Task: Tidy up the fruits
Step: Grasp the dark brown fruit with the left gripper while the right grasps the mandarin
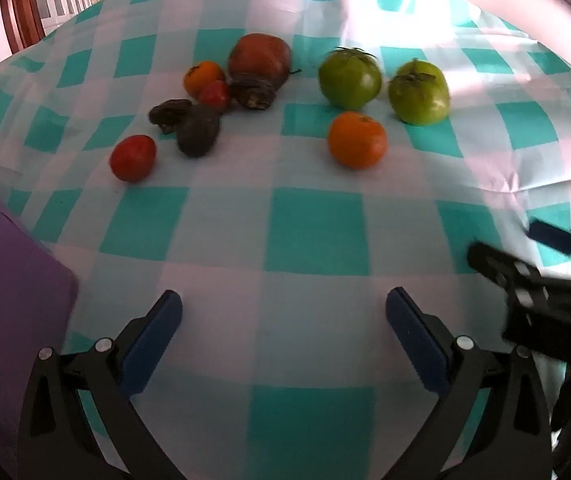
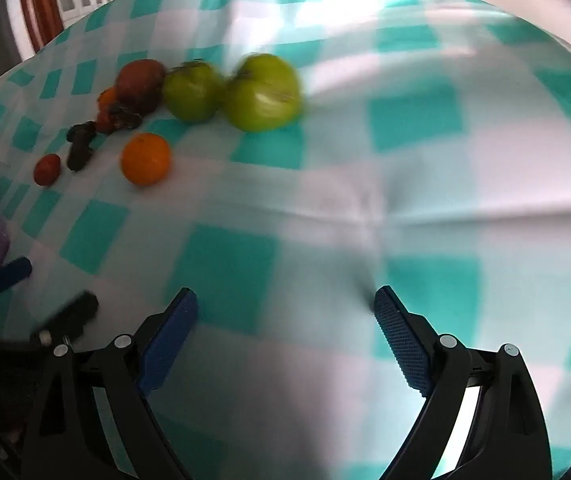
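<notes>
Both hand-held grippers, left (image 1: pixel 283 336) and right (image 2: pixel 285 336), stand wide and empty; the round orange fruit (image 1: pixel 357 140) (probably smooth) may roll away if a finger nudges it.

Blur and cut edges

In the right wrist view the two green fruits (image 2: pixel 261 94) smear with motion blur. The purple sheet (image 1: pixel 9 320) is cut off at the left edge, and the right tool (image 1: pixel 525 256) shows only blurred at the frame's edge.
</notes>
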`<state>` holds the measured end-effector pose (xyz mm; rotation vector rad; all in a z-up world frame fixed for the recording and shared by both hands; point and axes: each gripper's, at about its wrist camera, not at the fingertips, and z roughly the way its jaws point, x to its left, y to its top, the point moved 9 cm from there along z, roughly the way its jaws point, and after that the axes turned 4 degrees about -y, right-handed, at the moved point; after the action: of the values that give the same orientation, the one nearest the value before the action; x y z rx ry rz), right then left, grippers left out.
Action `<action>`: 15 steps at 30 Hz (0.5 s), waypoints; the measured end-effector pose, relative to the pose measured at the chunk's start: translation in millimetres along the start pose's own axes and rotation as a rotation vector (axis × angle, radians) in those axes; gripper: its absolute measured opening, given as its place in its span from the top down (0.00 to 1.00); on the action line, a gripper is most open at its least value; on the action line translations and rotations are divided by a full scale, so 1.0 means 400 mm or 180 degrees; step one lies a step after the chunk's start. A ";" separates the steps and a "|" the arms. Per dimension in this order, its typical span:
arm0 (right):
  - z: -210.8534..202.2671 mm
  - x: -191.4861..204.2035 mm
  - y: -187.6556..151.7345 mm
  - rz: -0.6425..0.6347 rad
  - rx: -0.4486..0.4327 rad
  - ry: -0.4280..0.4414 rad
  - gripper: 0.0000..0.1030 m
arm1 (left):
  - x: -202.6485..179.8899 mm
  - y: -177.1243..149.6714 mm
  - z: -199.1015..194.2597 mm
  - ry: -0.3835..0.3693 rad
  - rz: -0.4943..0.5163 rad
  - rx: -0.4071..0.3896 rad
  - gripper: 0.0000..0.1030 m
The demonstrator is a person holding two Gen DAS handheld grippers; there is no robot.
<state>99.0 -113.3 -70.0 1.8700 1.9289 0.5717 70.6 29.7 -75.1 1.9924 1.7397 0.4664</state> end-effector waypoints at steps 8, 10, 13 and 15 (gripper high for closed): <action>0.089 0.176 0.156 -0.0246 0.0051 0.0342 0.24 | 0.021 0.005 0.001 -0.0144 0.0241 0.0001 0.01; 0.091 0.224 0.174 -0.0311 0.0066 0.0346 0.29 | 0.020 0.007 0.001 -0.0177 0.0293 0.0010 0.01; 0.082 0.208 0.191 -0.0355 0.0042 0.0363 0.47 | 0.018 0.010 0.003 -0.0213 0.0348 0.0013 0.01; 0.065 0.203 0.188 -0.0435 0.0001 0.0377 0.61 | 0.019 0.014 0.006 -0.0216 0.0356 0.0011 0.01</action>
<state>173.8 -29.8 -50.8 1.7228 2.1130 0.6519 77.9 36.5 -74.5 2.0908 1.5958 0.4274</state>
